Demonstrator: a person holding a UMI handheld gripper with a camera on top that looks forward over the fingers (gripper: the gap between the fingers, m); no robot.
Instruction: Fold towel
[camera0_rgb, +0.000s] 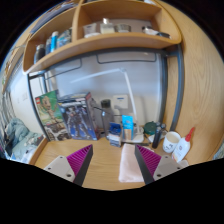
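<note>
Gripper view: the gripper (113, 160) hovers over a wooden desk (105, 165), its fingers spread wide apart with nothing between them, the pink pads (80, 157) facing inward. At about two o'clock from the gripper's middle, right against the inner side of the right finger, lies the towel (131, 165), a pale pinkish folded cloth flat on the desk. Beyond, at twelve o'clock, clutter lines the desk's back edge, including a blue container (128, 122). Above it a wooden shelf (100, 40) carries small items.

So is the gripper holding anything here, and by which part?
Nothing is held: the gripper is open above the desk, with bare wood showing between its fingers.
</note>
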